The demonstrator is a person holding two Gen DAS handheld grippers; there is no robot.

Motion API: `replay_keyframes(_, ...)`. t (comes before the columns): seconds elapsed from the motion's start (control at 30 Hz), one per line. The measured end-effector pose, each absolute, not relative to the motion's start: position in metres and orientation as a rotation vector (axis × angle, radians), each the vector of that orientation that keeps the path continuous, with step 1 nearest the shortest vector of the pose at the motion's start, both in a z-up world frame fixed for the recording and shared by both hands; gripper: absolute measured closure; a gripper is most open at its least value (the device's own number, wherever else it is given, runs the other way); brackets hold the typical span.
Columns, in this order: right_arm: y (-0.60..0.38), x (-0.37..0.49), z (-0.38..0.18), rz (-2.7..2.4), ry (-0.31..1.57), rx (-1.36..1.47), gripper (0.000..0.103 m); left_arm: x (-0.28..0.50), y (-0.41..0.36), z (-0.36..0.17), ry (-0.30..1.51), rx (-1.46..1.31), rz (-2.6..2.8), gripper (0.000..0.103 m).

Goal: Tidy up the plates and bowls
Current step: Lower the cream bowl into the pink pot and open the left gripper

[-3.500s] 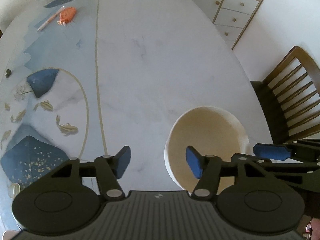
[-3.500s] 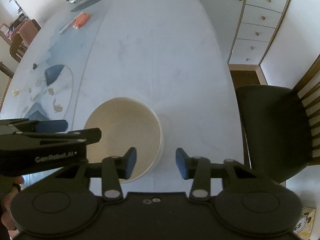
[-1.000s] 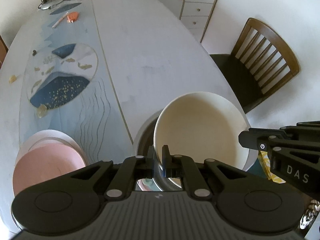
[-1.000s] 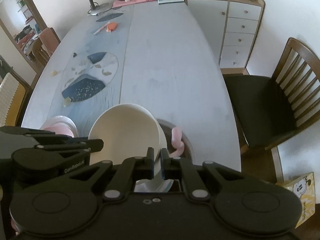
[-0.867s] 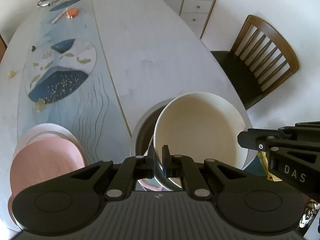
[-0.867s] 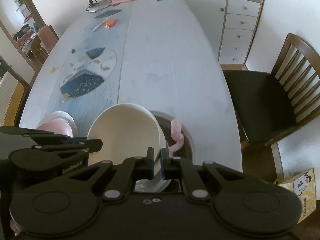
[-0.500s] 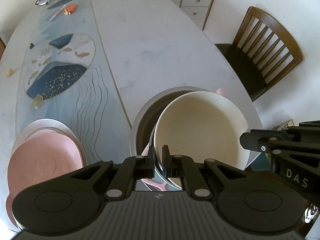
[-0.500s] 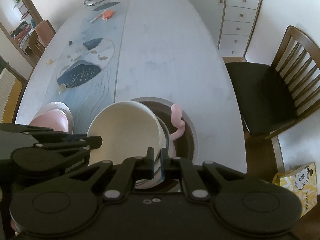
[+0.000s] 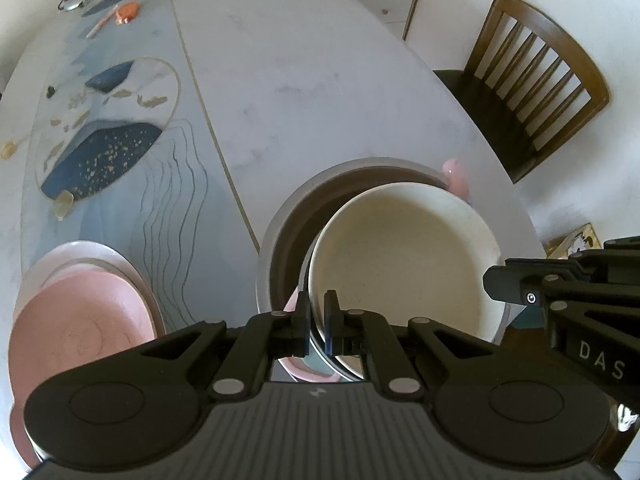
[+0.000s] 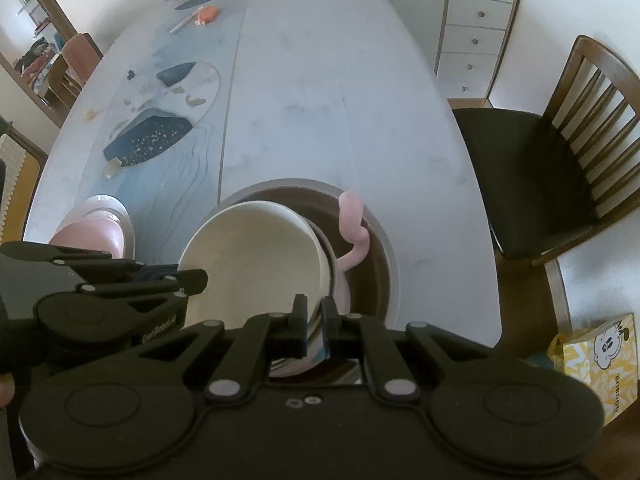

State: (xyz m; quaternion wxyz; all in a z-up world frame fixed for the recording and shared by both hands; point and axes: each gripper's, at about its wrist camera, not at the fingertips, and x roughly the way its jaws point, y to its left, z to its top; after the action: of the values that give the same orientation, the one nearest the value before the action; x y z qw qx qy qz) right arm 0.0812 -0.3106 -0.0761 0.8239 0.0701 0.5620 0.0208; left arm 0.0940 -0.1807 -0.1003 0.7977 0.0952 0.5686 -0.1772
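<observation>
A cream bowl hangs between both grippers. My left gripper is shut on its near-left rim. My right gripper is shut on its near-right rim. The bowl sits low inside a wide grey bowl with a brown inside, over stacked dishes with a pink rim and a pink curved handle. A pink plate lies on a white plate at the left. Whether the cream bowl rests on the stack is hidden.
The long white marble table has a blue painted runner on its left side. A wooden chair stands at the right edge, and a white drawer cabinet beyond it. A lamp base and an orange item lie at the far end.
Both grippers have come down with the cream bowl, and it now sits deeper in the grey bowl. More of the grey bowl and the pink plate shows.
</observation>
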Motion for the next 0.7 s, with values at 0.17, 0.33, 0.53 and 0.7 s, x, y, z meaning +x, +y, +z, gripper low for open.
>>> replay_keyframes(0.17, -0.311, 0.082, -0.077, 0.048, 1.195, 0.154, 0.095, 0.094, -0.181, -0.1, 1.215, 0.213, -0.38, 0.098)
replay_keyframes(0.33, -0.315, 0.083, -0.077, 0.074, 1.203, 0.181, 0.088, 0.095, -0.179, -0.099, 1.211, 0.205, -0.388, 0.098)
replay_keyframes(0.53, -0.321, 0.08, -0.074, 0.131, 1.201, 0.206, 0.081, 0.094, -0.174, -0.091, 1.174, 0.198, -0.403, 0.097)
replay_keyframes(0.7, -0.331, 0.072, -0.066, 0.131, 1.178, 0.214, 0.071, 0.095, -0.168, -0.08, 1.124, 0.212, -0.42, 0.097)
